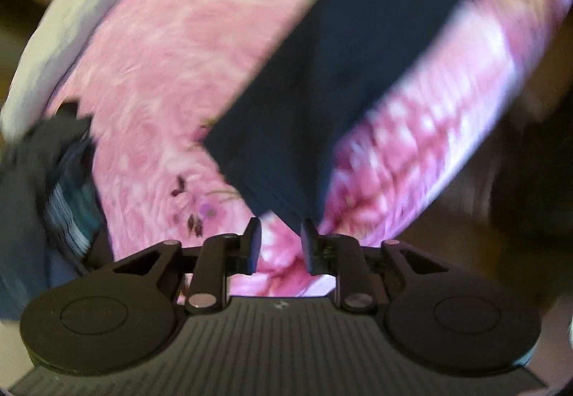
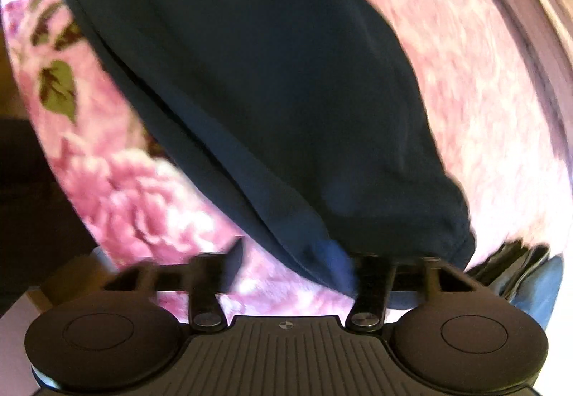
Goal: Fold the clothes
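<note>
A dark navy garment lies diagonally across the pink floral bedspread. The left tool is partly open at its lower corner, gripping nothing. The right tool gapes wide, cloth draped over one finger.

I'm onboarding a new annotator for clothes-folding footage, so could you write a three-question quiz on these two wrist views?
1. True or false: the left gripper has its fingers clamped on the dark navy garment.
2. Multiple choice: the navy garment lies on A) a bare wooden table, B) a pink floral blanket, C) a white tiled floor.
3. Short answer: in the right wrist view, which of the right gripper's fingers is hidden by the garment?

Key
1. False: the fingers stand apart, with only blanket between them.
2. B.
3. The one on the right of the picture; the navy cloth covers its tip.
</note>
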Demonstrator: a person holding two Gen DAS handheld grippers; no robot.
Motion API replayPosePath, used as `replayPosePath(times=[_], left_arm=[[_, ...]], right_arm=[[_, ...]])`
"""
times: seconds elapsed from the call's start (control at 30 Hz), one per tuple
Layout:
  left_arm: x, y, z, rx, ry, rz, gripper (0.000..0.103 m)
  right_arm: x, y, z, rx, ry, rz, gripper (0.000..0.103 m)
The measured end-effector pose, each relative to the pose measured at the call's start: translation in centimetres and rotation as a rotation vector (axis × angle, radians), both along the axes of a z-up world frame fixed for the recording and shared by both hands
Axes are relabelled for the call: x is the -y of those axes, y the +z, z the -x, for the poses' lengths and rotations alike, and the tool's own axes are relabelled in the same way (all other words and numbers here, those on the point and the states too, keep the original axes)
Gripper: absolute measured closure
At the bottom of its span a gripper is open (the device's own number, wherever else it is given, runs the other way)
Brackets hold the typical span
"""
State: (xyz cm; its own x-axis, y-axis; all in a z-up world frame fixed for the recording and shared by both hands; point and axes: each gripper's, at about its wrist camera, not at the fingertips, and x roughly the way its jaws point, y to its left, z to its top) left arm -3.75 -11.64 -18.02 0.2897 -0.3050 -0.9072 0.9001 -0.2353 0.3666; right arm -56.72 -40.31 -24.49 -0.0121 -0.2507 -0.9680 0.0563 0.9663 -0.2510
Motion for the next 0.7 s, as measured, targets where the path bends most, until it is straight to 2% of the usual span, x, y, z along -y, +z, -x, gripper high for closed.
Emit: replayPosePath(times=[0.07,0.13,0.2,0.27,0.4,0.43,0.47,0.5,0.53,0.67,0.7], left_arm=[[0.9,0.7,-2.1,-0.079,0.108,0.067,0.079],[2.7,0.4,-3.9,-0.159,0.164,0.107,0.079],[4.9,-1.1,-5.4,-0.224,0.146,0.111,0.079],[6.8,-3.3,-6.3,-0.275,0.085,0.086,0.08],[9.2,-7.7,-7.7,-0.342,-0.078,-0.02,0.078],[9.3,-8.0,-8.0,-0.365,-0.097,-0.025,0.078],[9.4,-8.1,-8.3,-0.387,-0.116,-0.031,0.079],[9.6,-7.8,-8.7,-0.4,-0.138,-0.037,0.096],[9.7,-7.4,-9.1,-0.41,-0.157,-0.037,0.098],[9.7,-4.0,-11.8,-0.358,-0.14,0.132,0.098],[9.8,-4.4,-12.4,-0.368,-0.117,0.13,0.096]], right_arm=[[-1.0,1.2,-1.8,0.033,0.014,0.003,0.043],[-1.8,2.5,-3.8,0.078,0.016,0.005,0.043],[-2.8,2.8,-6.5,0.109,0.004,-0.002,0.043],[-4.0,2.8,-9.4,0.133,-0.014,-0.013,0.043],[-6.4,2.6,-15.2,0.181,-0.048,-0.035,0.043],[-7.2,2.3,-16.5,0.184,-0.053,-0.042,0.043],[-8.0,2.3,-17.7,0.183,-0.057,-0.05,0.043],[-8.8,2.2,-18.8,0.18,-0.062,-0.059,0.043],[-9.6,2.0,-19.8,0.177,-0.067,-0.071,0.043],[-12.3,1.6,-23.2,0.188,-0.074,-0.105,0.043],[-12.7,1.6,-23.7,0.195,-0.088,-0.115,0.043]])
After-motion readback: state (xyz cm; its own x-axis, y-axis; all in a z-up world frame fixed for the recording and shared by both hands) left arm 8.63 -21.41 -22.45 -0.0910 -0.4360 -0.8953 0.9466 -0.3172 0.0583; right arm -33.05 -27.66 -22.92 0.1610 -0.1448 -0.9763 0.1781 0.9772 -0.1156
